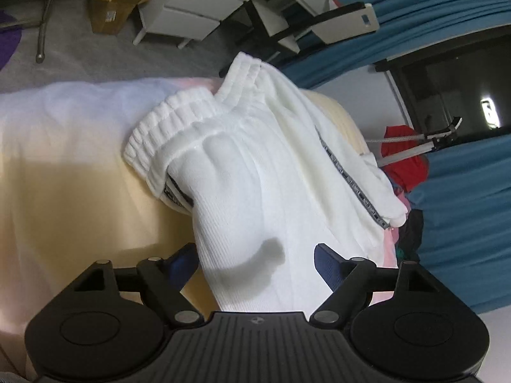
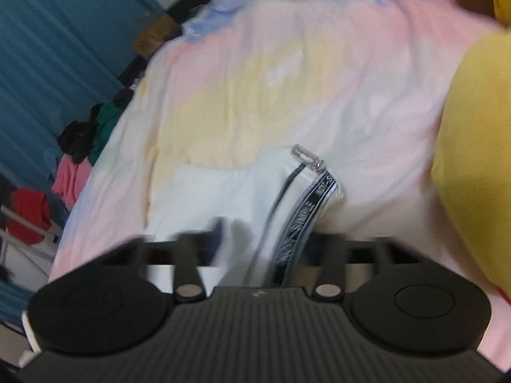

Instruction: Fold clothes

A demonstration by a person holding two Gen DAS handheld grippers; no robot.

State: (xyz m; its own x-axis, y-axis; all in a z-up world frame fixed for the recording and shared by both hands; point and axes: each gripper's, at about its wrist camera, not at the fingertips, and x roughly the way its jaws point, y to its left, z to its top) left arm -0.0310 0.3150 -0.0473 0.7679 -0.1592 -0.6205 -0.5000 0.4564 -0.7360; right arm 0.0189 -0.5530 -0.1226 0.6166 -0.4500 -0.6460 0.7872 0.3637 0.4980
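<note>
A white knitted zip jacket (image 1: 255, 172) lies stretched over the pastel bedsheet (image 1: 64, 134), its ribbed hem (image 1: 166, 118) at the far end and a lettered zipper tape running down its right side. My left gripper (image 1: 255, 261) is open, its blue pads (image 1: 182, 261) wide apart with the smooth cloth passing between them. In the blurred right wrist view, the jacket's end (image 2: 242, 191) with the zip puller (image 2: 306, 156) sticks out from my right gripper (image 2: 266, 241). Those fingers stand closer together and hold a bunch of the cloth and zipper tape.
A yellow garment (image 2: 472, 146) lies on the bed at the right. Several coloured clothes (image 2: 80, 166) are piled beside the bed by a blue curtain (image 1: 463, 217). A white drawer unit (image 1: 198, 3) and a cardboard box (image 1: 115, 3) stand on the floor beyond.
</note>
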